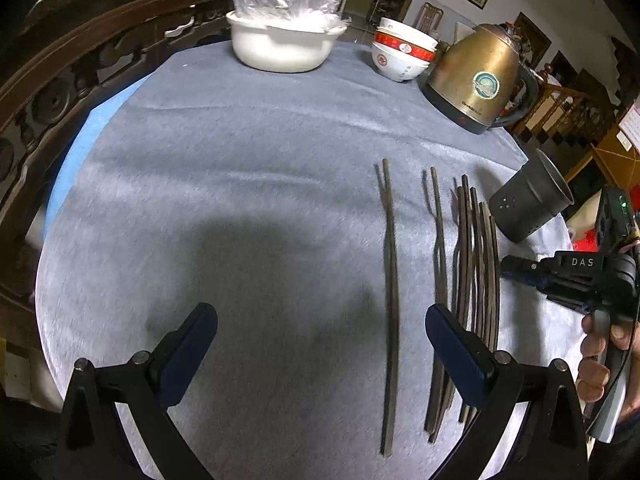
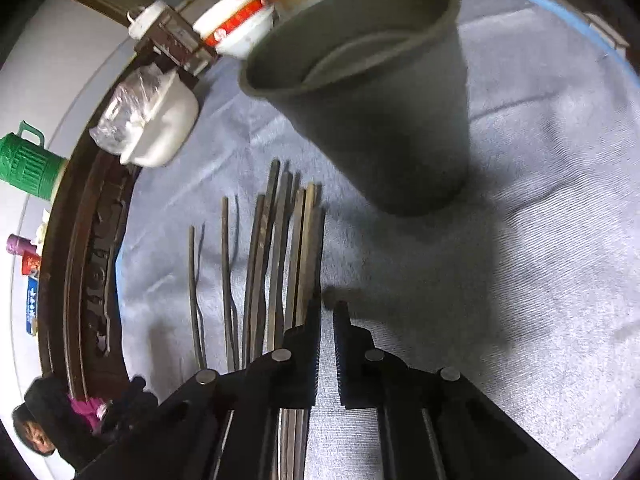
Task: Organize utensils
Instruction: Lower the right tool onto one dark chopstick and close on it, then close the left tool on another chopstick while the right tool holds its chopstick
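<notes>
Several dark chopsticks lie lengthwise on the grey tablecloth (image 1: 240, 160): one pair (image 1: 390, 280) apart at the left, another pair (image 1: 438, 240) beside it, and a bundle (image 1: 478, 260) at the right, also in the right wrist view (image 2: 280, 248). A dark grey holder cup (image 1: 528, 200) stands right of them; it fills the right wrist view (image 2: 380, 112). My left gripper (image 1: 320, 320) is open and empty above the cloth, left of the bundle. My right gripper (image 2: 327, 312) is nearly shut and empty, just right of the bundle, and shows in the left wrist view (image 1: 508, 266).
A white pot (image 1: 280, 44) covered with plastic, stacked red-and-white bowls (image 1: 400, 54) and a brass electric kettle (image 1: 480, 80) stand at the far edge. A carved wooden chair back (image 1: 60, 80) curves round the left side. The table edge runs close on the right.
</notes>
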### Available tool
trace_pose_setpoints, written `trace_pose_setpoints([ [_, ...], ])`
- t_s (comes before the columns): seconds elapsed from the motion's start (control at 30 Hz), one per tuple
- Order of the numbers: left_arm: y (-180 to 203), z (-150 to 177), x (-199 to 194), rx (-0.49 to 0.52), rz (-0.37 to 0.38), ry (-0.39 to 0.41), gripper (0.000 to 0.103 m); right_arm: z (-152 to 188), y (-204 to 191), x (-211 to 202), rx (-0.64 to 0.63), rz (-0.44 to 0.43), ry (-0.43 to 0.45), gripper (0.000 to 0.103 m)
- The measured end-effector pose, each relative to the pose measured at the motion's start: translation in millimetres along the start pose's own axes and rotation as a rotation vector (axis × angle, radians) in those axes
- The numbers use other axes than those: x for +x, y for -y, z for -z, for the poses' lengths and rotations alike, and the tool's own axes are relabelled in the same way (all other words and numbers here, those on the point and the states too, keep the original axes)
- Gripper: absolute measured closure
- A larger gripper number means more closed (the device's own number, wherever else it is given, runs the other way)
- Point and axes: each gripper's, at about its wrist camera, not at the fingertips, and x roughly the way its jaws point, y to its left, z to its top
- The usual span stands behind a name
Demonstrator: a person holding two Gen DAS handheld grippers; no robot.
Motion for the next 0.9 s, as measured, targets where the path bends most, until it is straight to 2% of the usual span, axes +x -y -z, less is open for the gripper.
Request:
trace_pose_setpoints([
  [0.07,4,-4,1,0.014,-0.007,0.002,0.000,3,9,2,0.050,-0.059,-0.014,0.091],
  [0.1,6,-5,1,0.016,-0.008,0.007,0.000,5,12,2,0.070,-0.080,-0.013,0.087],
  [0.17,7,-5,2,0.013,-0.010,0.003,0.000,6,14,2,0.071,-0.097,-0.007,0.066],
  [0.23,7,-4,5,0.007,-0.010,-0.008,0.000,4,12,2,0.061,-0.096,0.001,0.066],
  [0.3,8,-5,7,0.005,-0.014,-0.014,0.000,4,10,2,0.045,-0.092,0.012,0.070],
  [0.33,8,-5,8,0.004,-0.014,-0.016,0.000,3,11,1,0.045,-0.090,0.015,0.091],
  [0.37,9,-4,8,0.004,-0.014,-0.015,0.000,4,12,3,0.049,-0.090,0.011,0.097],
  [0.53,10,-6,8,0.006,-0.016,-0.014,0.000,2,14,-7,0.027,-0.082,0.027,0.097],
  [0.67,16,-12,12,0.017,-0.015,-0.022,0.000,-3,8,-13,-0.024,-0.032,0.028,0.097],
  [0.8,25,-22,25,0.041,-0.037,-0.078,0.000,-9,4,-14,-0.079,0.039,0.000,0.097],
  [0.9,32,-32,39,0.051,-0.068,-0.142,0.000,-10,9,-14,-0.055,0.062,0.016,0.094],
])
